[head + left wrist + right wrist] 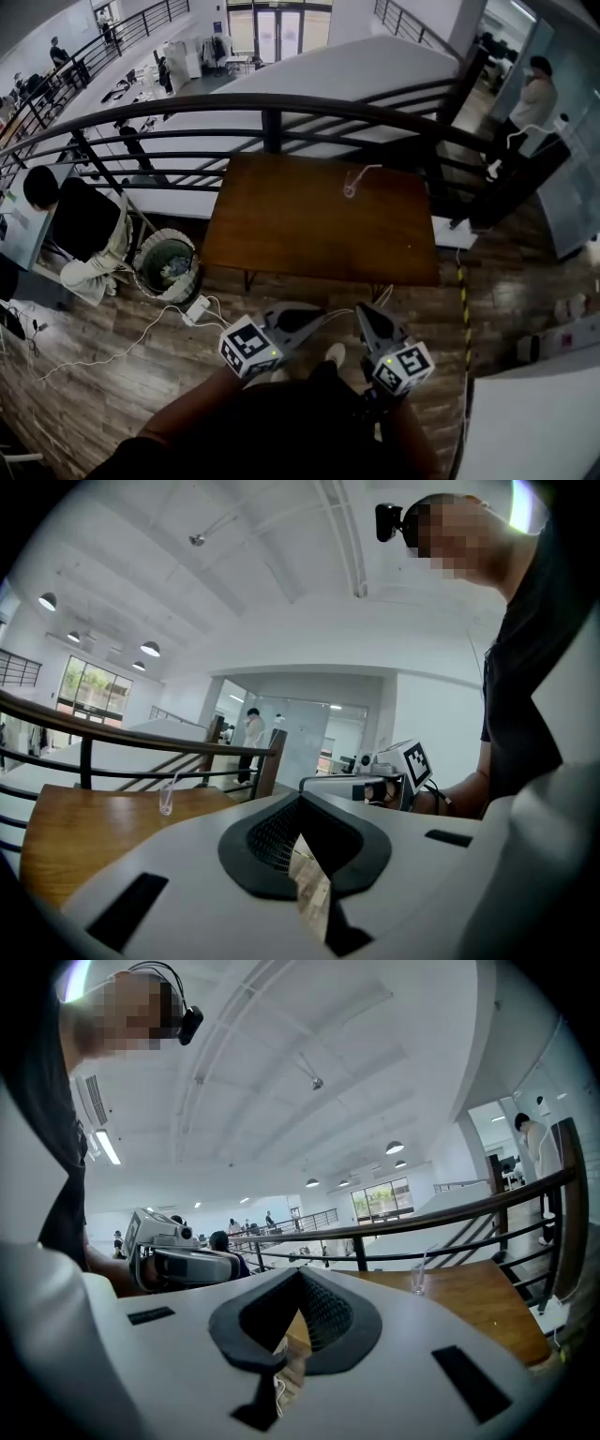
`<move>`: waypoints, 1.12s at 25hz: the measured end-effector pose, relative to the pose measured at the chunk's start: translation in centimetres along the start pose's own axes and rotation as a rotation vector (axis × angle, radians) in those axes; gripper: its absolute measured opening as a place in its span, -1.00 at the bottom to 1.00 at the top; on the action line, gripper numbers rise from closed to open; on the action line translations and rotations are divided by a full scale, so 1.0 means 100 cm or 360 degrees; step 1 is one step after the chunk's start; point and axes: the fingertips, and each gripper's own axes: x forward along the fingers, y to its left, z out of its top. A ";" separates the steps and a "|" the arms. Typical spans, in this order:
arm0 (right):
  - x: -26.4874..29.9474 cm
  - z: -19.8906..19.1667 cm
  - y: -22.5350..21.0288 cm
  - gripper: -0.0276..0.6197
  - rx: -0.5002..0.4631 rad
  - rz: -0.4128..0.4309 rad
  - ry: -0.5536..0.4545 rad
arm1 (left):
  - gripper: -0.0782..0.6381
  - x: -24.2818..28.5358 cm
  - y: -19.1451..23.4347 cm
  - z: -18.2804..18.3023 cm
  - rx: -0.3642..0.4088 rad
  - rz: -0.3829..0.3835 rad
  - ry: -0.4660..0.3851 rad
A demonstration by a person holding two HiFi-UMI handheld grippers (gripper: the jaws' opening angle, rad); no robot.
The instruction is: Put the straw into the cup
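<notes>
The cup (350,190) stands upright on the far half of the table (300,239), a bit right of centre. The straw (367,171) is in it w/ the lower end inside; its long axis is tilted and the top end points far-right. The table is brown wood and stands on a wood floor (511,281) just beside a dark railing (272,108). Both tools are at the near side, well apart from the cup. The left gripper (317,316) and right gripper (367,314) have jaws together, nothing between. At the left are a bin (167,262), a white cable (141,337) and a seated person (80,225).
</notes>
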 end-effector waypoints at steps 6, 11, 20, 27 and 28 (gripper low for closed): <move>-0.013 -0.010 0.040 -0.88 -0.0034 -0.0012 0.0021 | -0.75 -0.026 -0.018 -0.012 0.0007 -0.0015 -0.0024; -0.014 -0.011 0.059 -0.88 -0.0041 0.0024 0.0053 | -0.75 -0.040 -0.023 -0.005 0.0008 0.0041 -0.0082; -0.034 -0.012 0.056 -0.88 -0.0100 0.0121 0.0036 | -0.75 -0.025 -0.043 -0.005 0.0008 0.0138 -0.0126; -0.091 -0.017 0.025 -0.88 -0.0128 0.0126 0.0062 | -0.75 0.019 -0.085 -0.014 -0.0004 0.0223 -0.0141; -0.100 -0.019 0.022 -0.88 -0.0133 0.0130 0.0062 | -0.75 0.026 -0.092 -0.017 -0.0005 0.0233 -0.0144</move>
